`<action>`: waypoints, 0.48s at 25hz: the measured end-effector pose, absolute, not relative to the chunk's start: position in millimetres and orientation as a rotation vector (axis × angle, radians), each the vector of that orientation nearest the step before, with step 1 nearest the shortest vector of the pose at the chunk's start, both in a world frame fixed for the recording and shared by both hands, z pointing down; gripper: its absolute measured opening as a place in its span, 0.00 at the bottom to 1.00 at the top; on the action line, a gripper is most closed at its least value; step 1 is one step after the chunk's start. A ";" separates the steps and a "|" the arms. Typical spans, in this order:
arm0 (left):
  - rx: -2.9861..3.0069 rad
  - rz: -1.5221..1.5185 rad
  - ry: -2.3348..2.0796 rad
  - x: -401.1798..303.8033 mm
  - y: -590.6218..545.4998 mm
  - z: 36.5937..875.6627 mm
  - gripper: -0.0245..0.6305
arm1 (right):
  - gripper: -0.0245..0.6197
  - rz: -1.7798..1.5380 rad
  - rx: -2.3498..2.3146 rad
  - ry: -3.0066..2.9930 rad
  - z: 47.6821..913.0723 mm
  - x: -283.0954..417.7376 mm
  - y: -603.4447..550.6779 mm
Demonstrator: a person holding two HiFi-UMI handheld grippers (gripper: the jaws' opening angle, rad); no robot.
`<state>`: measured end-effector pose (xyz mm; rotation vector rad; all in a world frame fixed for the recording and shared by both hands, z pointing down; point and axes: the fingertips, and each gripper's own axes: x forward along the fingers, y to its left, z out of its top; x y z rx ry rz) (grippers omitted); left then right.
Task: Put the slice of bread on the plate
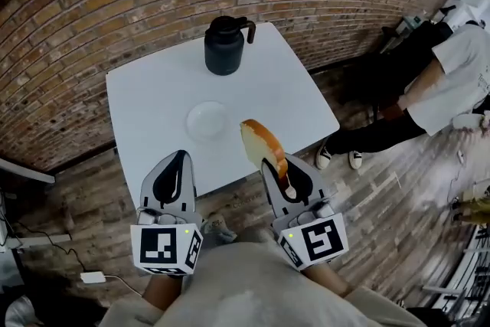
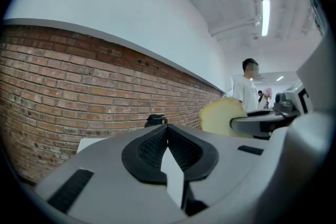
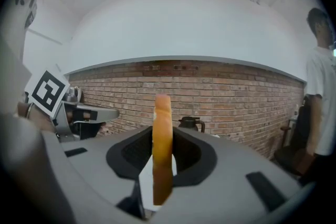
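Note:
A slice of bread (image 1: 264,145) with a golden crust stands on edge in my right gripper (image 1: 271,165), which is shut on its near end; the slice juts out over the near edge of the white table (image 1: 145,99). In the right gripper view the bread (image 3: 162,128) sits upright between the black pads. The small white plate (image 1: 208,121) lies on the table just left of and beyond the bread. My left gripper (image 1: 181,157) is shut with nothing in it, at the table's near edge below the plate. The left gripper view shows its pads (image 2: 181,149) meeting and the bread (image 2: 220,115) at right.
A black jug (image 1: 224,46) stands at the far side of the table, in front of a brick wall (image 1: 115,4). A person (image 1: 452,65) stands on the wooden floor to the right of the table. A cable and adapter (image 1: 93,277) lie on the floor at left.

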<state>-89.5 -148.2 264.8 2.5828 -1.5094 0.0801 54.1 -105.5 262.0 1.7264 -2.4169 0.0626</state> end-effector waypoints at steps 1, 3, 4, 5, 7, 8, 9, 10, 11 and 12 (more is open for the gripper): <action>2.576 0.088 -1.510 -90.0 -151.1 267.6 0.05 | 0.19 0.070 1.722 -2.416 264.2 53.9 -107.2; 2.567 0.102 -1.502 -88.9 -154.2 272.5 0.05 | 0.19 0.086 1.708 -2.419 269.0 53.2 -110.3; 2.567 0.107 -1.498 -87.5 -155.2 274.0 0.05 | 0.19 0.093 1.699 -2.422 270.9 52.7 -112.3; 2.568 0.111 -1.496 -85.8 -156.2 274.7 0.05 | 0.19 0.096 1.689 -2.427 272.1 52.0 -114.6; 2.575 0.115 -1.496 -82.3 -157.7 274.2 0.05 | 0.19 0.096 1.663 -2.440 273.1 50.0 -119.1; 2.579 0.115 -1.499 -80.8 -158.6 273.8 0.05 | 0.19 0.093 1.648 -2.448 273.1 48.8 -121.3; 2.579 0.116 -1.504 -79.7 -159.9 273.5 0.05 | 0.19 0.091 1.635 -2.457 273.0 47.7 -123.7; 2.578 0.115 -1.508 -78.7 -161.5 273.1 0.05 | 0.19 0.090 1.622 -2.466 272.5 46.7 -126.6; 2.576 0.114 -1.512 -77.8 -163.2 272.4 0.05 | 0.19 0.089 1.610 -2.474 271.9 45.9 -129.8; 2.576 0.113 -1.514 -76.9 -164.5 271.5 0.05 | 0.19 0.088 1.598 -2.481 271.3 45.3 -133.2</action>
